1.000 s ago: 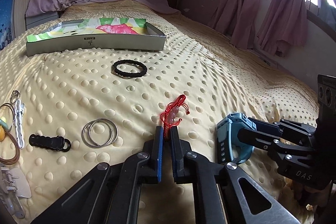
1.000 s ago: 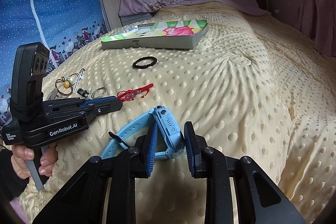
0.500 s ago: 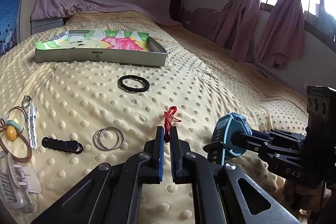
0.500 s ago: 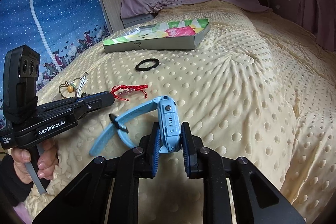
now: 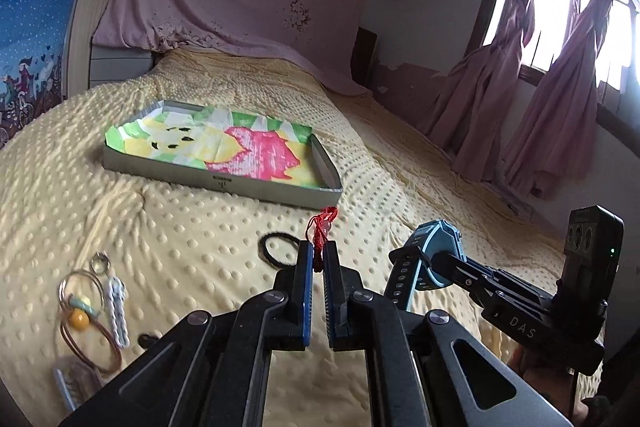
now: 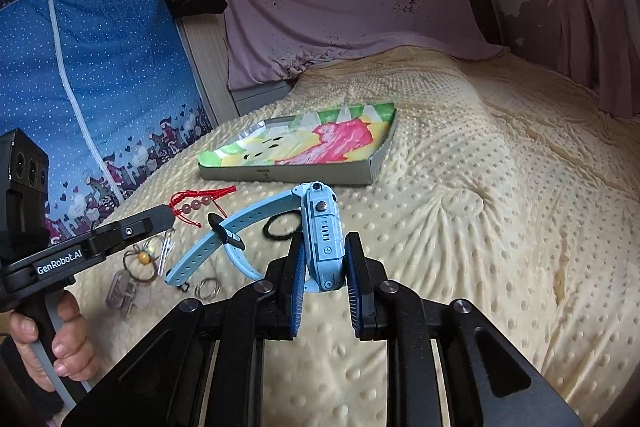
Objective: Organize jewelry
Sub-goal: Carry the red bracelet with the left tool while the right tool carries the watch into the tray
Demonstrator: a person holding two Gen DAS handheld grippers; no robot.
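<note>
My left gripper [image 5: 317,247] is shut on a red cord bracelet [image 5: 321,227] and holds it in the air above the yellow bedspread; it also shows in the right wrist view [image 6: 196,205] with pink beads. My right gripper [image 6: 324,247] is shut on a blue watch [image 6: 322,235], its strap [image 6: 224,239] hanging to the left; the watch also shows in the left wrist view [image 5: 434,255]. A shallow grey box [image 5: 224,183] with a flower-print lining lies farther up the bed, and in the right wrist view [image 6: 288,173].
A black hair tie [image 5: 276,247] lies on the bedspread below the grippers. At the left lie rings and a brown cord with a yellow bead [image 5: 82,315], a white chain [image 5: 118,311] and a hair clip [image 5: 76,383]. Two metal rings [image 6: 207,287] show too. Pink curtains [image 5: 540,87] hang at right.
Both grippers have risen off the bedspread and moved toward the box, carrying the red bracelet and the blue watch with them. The loose items stayed put.
</note>
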